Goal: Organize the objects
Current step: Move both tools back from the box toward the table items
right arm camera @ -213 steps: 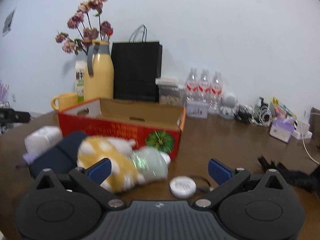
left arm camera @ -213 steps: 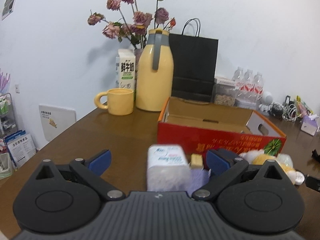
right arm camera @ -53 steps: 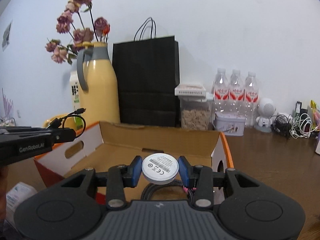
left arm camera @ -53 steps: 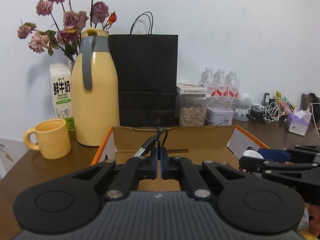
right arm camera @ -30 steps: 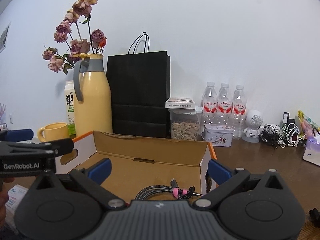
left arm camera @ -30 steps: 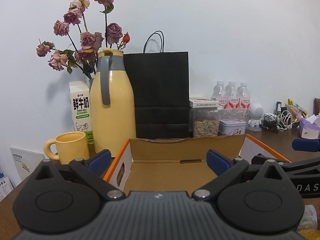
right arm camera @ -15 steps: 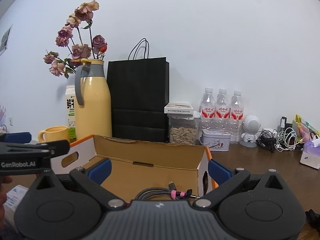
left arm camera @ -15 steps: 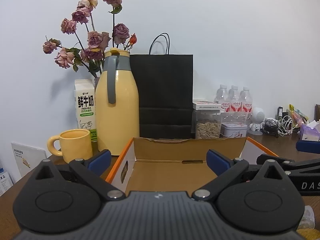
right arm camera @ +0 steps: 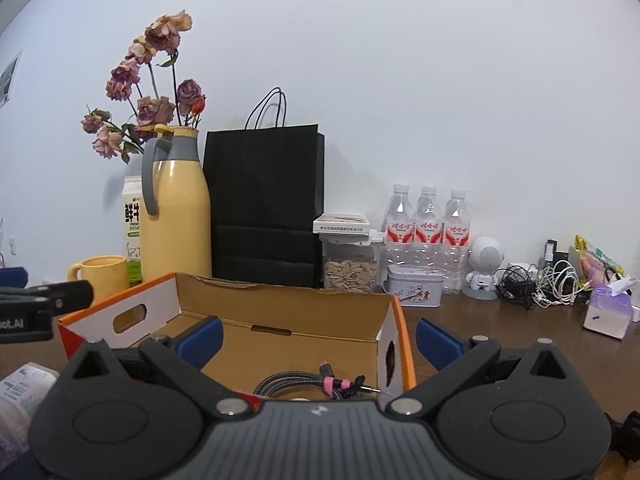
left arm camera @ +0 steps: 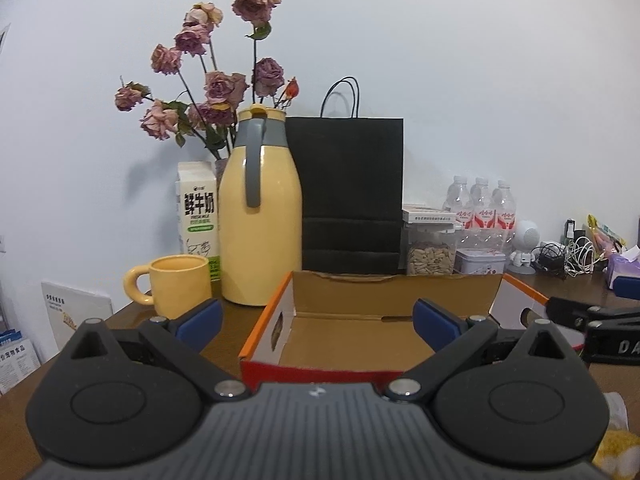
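An open red and orange cardboard box (left arm camera: 400, 288) (right arm camera: 280, 300) sits on the brown table. A coiled braided cable (right arm camera: 304, 386) with a pink tie lies inside it near the right end. My left gripper (left arm camera: 316, 322) is open and empty, held above the box's near left side. My right gripper (right arm camera: 318, 338) is open and empty above the box's near right side. A white tissue pack (right arm camera: 22, 390) lies left of the box. A yellow plush (left arm camera: 616, 448) shows at the lower right of the left wrist view.
Behind the box stand a yellow thermos jug (left arm camera: 260, 232), a yellow mug (left arm camera: 176, 284), a milk carton (left arm camera: 198, 208), dried roses, a black paper bag (left arm camera: 352, 200), a seed jar (right arm camera: 350, 268), a tin, three water bottles (right arm camera: 428, 228) and tangled cables (right arm camera: 536, 280).
Both grippers have pulled back a little from the box and stay open. The cable lies where it was in the box.
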The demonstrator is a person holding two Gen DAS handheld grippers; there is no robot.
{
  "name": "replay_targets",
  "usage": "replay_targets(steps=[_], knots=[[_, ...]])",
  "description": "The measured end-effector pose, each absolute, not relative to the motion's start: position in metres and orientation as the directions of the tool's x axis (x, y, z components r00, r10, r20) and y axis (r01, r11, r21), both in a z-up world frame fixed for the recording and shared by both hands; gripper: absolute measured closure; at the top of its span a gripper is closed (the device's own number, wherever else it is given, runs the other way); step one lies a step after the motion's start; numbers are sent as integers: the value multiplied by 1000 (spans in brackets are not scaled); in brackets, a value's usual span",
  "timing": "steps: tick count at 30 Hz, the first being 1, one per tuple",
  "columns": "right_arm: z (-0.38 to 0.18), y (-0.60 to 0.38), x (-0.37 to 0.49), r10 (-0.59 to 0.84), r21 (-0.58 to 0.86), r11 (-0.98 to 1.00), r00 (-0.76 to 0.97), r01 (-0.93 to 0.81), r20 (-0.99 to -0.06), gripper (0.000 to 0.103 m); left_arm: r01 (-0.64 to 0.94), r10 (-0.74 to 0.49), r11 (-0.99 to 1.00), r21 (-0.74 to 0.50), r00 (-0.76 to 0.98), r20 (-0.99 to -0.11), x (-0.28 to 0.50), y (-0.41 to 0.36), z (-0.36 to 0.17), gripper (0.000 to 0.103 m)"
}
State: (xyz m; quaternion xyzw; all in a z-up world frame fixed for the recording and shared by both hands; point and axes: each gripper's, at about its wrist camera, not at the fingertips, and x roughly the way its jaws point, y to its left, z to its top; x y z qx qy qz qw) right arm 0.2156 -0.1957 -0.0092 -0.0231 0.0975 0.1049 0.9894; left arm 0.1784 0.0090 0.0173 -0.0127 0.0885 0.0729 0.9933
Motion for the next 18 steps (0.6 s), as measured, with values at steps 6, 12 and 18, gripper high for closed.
replay_targets(steps=[6,12,18], knots=[[-5,-208,193,227,-11,972,953,-234,-201,0,-132,126,991,-20,973,-195,159,14,22,0],[-3,-225,169,268,-3,961,933,-277,-240,0,-123,122,992,11,968,-220,140,19,26,0],[-9,-242,147,304,-2,948,905,-319,-298,0,-128,126,992,12,952,-278,123,34,26,0]])
